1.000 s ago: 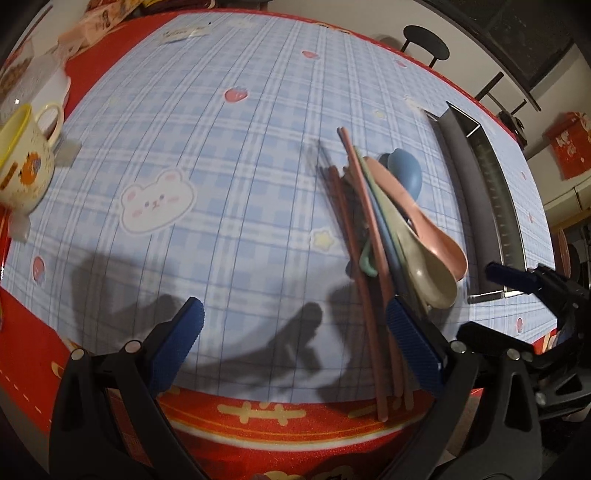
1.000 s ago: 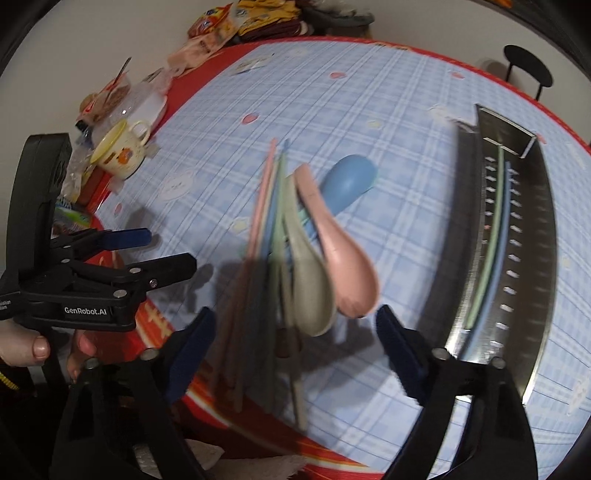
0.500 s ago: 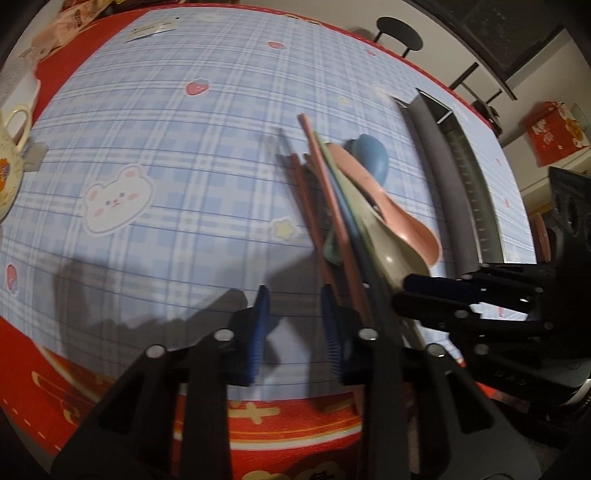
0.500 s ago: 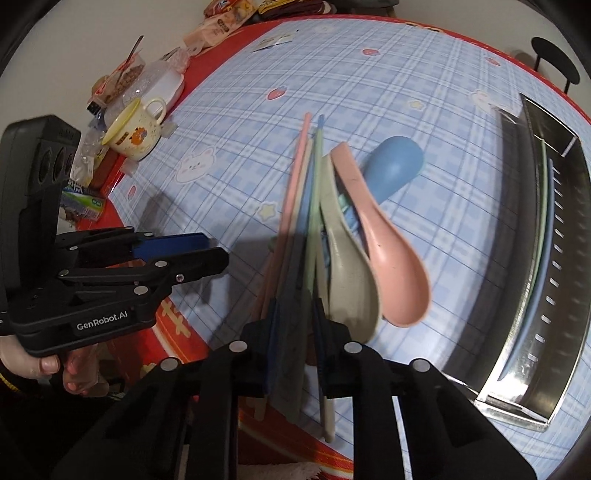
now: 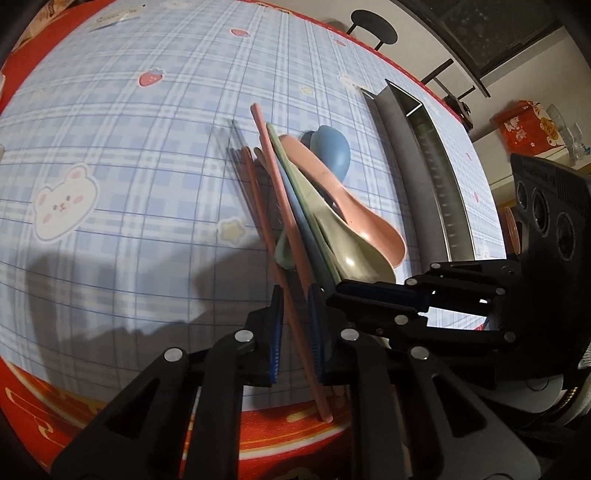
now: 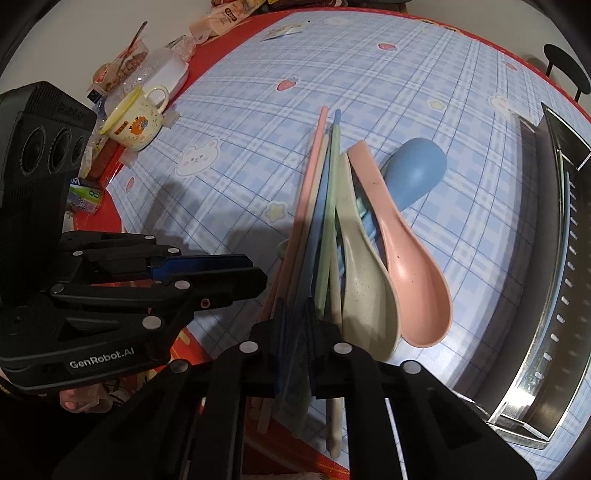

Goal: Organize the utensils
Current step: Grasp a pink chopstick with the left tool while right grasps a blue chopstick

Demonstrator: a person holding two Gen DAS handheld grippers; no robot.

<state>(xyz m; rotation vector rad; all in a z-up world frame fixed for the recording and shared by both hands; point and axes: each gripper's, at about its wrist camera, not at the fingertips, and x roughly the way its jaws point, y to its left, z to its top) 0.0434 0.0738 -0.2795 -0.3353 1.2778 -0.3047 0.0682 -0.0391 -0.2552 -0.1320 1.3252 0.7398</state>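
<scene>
A pile of pastel chopsticks and spoons lies on the blue checked tablecloth. My left gripper (image 5: 295, 332) is shut on a pink chopstick (image 5: 284, 221) near its front end. My right gripper (image 6: 295, 347) is shut on a blue chopstick (image 6: 317, 221) at the pile's near end. A pink spoon (image 6: 413, 280), a beige-green spoon (image 6: 365, 295) and a blue spoon (image 6: 417, 173) lie beside the chopsticks. The steel utensil tray (image 6: 554, 295) stands at the right, with chopsticks inside.
A yellow mug (image 6: 136, 122) and snack packets (image 6: 147, 66) sit at the table's far left edge. The red table border (image 5: 110, 406) runs along the near edge. A black stool (image 5: 373, 29) stands beyond the table.
Both grippers went from wide open to shut and moved forward onto the chopstick pile. The left one closed on the pink chopstick, the right on the blue one.
</scene>
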